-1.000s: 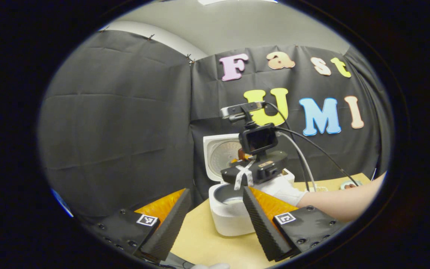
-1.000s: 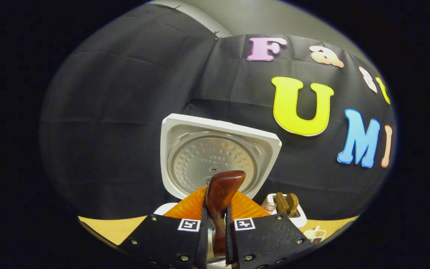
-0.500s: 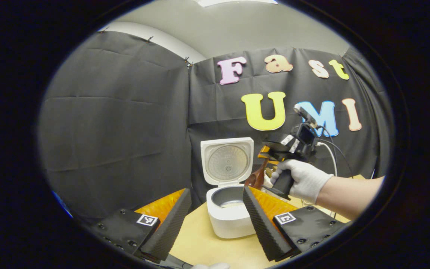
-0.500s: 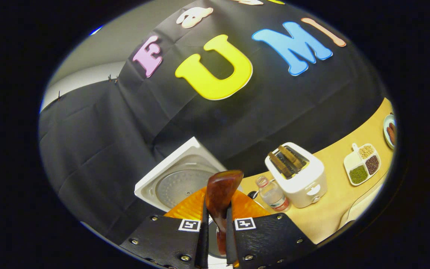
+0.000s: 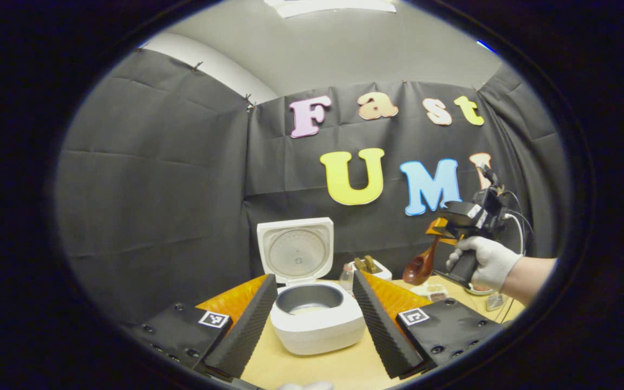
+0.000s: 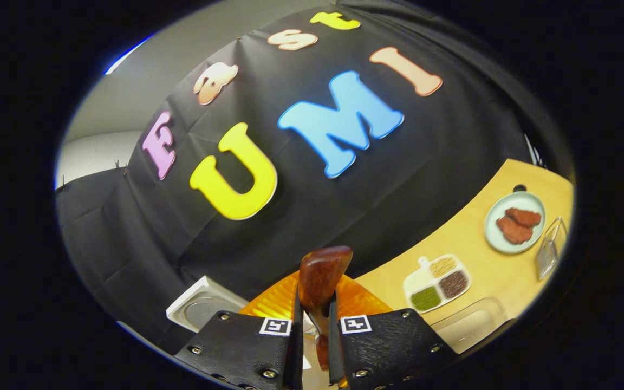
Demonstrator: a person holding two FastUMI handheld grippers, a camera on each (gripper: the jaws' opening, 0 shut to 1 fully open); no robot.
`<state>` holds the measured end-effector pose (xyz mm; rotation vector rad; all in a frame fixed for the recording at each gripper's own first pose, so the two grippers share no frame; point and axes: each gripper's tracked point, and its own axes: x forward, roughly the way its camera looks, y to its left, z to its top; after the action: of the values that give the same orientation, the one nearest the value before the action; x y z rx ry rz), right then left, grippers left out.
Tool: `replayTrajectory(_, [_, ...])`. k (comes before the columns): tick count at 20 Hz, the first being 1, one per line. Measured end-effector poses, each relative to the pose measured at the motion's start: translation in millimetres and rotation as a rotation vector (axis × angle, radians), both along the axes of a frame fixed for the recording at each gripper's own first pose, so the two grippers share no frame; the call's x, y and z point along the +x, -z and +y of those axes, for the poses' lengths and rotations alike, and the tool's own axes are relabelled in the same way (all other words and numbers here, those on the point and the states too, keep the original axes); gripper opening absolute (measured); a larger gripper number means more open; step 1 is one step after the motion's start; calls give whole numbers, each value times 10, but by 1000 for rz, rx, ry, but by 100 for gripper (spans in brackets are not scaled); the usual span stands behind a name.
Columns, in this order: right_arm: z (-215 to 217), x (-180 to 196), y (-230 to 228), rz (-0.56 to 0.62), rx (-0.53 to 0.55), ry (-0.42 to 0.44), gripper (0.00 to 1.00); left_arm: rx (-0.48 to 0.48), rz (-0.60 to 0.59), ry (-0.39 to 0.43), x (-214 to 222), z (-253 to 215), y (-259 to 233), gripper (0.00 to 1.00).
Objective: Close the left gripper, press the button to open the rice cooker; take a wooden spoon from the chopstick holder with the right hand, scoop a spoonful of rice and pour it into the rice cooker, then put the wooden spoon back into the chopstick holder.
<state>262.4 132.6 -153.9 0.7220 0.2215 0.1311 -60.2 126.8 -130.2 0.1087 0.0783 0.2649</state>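
Left gripper view looks over a tan table [image 5: 312,368] toward the white rice cooker [image 5: 316,325], whose lid [image 5: 296,250] stands upright and open behind the grey inner pot [image 5: 310,299]; a pale patch lies at the bottom of the pot. The left gripper [image 5: 312,319] has its two fingers spread well apart, nothing between them, and the cooker sits in the gap as seen from this camera. To the right and farther off, a gloved hand [image 5: 486,263] holds the right gripper [image 5: 435,230] raised above the table, with the wooden spoon [image 5: 419,266] hanging from it, bowl down. A white toaster [image 5: 369,266] and a small bottle [image 5: 347,277] stand behind the cooker. Right gripper view shows its own fingers pressed together on the spoon's handle [image 6: 318,303], which rises between them, the view tilted; the cooker's open lid [image 6: 203,310] peeks at lower left, and on the table to the right lie a divided dish of grains [image 6: 437,283], a plate with brown pieces [image 6: 514,223] and a wire holder [image 6: 549,249] at the edge
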Motion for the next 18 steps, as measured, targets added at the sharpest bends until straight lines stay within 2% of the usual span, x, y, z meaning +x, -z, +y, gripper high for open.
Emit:
replayTrajectory(5, [-1760, -135, 358, 61, -51, 239, 19, 3, -4, 63, 122, -412, -42, 97])
replayTrajectory(6, [-2080, -186, 453, 75, -62, 281, 19, 0, 0, 75, 151, -499, -46, 99])
replayTrajectory(8, [-2586, -283, 602, 102, -69, 347, 18, 8, 1, 81, 179, -613, -76, 97])
replayTrajectory(9, [-2753, -337, 667, 122, -67, 369, 18, 9, 7, 84, 202, -678, -70, 99])
replayTrajectory(12, [-3074, -373, 895, 158, -64, 399, 19, 16, 20, 89, 267, -849, -87, 97])
replayTrajectory(13, [-3124, -384, 968, 163, -69, 400, 19, 22, 21, 90, 283, -888, -96, 99])
replayTrajectory(18, [-3093, -347, 1311, 210, -77, 382, 18, 32, 26, 89, 364, -1015, -108, 97])
